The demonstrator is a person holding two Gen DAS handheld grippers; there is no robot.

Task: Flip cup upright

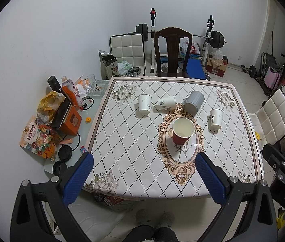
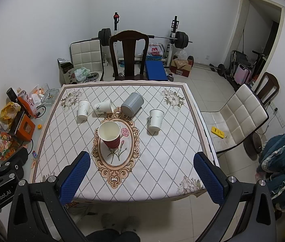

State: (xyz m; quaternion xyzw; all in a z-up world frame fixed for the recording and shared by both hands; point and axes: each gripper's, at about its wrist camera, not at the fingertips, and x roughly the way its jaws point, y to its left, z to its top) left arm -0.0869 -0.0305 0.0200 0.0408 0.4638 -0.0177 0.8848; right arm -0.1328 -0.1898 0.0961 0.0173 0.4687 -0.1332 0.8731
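Observation:
A red paper cup (image 1: 182, 133) (image 2: 110, 134) stands upright, mouth up, on the oval medallion at the table's middle. Behind it a white paper cup (image 1: 166, 102) (image 2: 102, 106) lies on its side. A grey ribbed cup (image 1: 193, 101) (image 2: 132, 103) is tipped, leaning. Two more white paper cups stand at the left (image 1: 144, 104) (image 2: 83, 109) and right (image 1: 216, 118) (image 2: 155, 120). My left gripper (image 1: 144, 177) and right gripper (image 2: 141, 176) are both open and empty, held back over the table's near edge, well short of the cups.
The table (image 1: 122, 141) (image 2: 162, 151) has a diamond-patterned cloth. A cluttered side table with snack bags and bottles (image 1: 61, 117) (image 2: 15, 125) is at the left. A dark wooden chair (image 1: 172, 50) stands behind, a white chair (image 2: 239, 117) at the right.

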